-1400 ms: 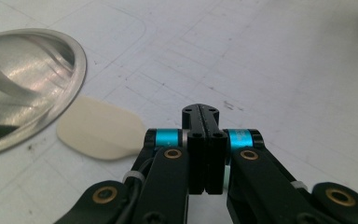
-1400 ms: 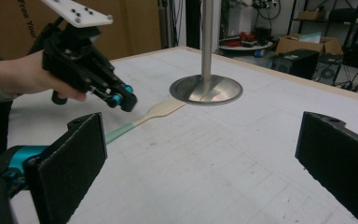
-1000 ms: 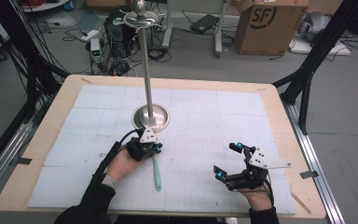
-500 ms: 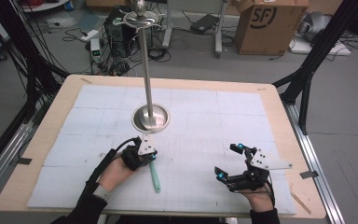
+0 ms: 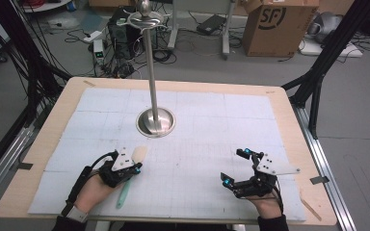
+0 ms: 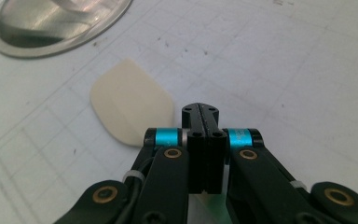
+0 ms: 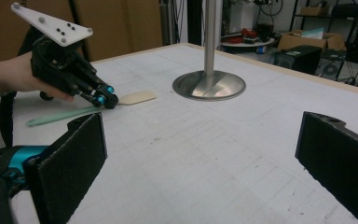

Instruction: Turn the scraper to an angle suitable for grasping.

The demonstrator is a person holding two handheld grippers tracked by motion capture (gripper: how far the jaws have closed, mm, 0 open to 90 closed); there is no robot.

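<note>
A spatula lies flat on the white mat, its cream blade (image 5: 139,154) (image 6: 130,102) (image 7: 137,97) pointing toward the stand and its green handle (image 5: 122,195) (image 7: 60,116) toward the near edge. My left gripper (image 5: 137,168) (image 6: 200,109) (image 7: 109,100) is shut, pads pressed together, with its tips down on the spatula's neck just behind the blade. I see nothing between the pads. Over the mat at the near right, my right gripper (image 5: 232,166) (image 7: 205,140) is open wide with nothing between its jaws.
A metal stand with a round base (image 5: 156,122) (image 6: 51,23) (image 7: 209,85) and a tall pole (image 5: 149,62) rises at the mat's middle back. The wooden table edge (image 5: 173,219) runs close behind both hands. Boxes and cables lie on the floor beyond.
My left gripper has moved left and toward the near edge, away from the stand's base. The spatula has gone with it and turned, so its blade now shows. The right gripper has kept still.
</note>
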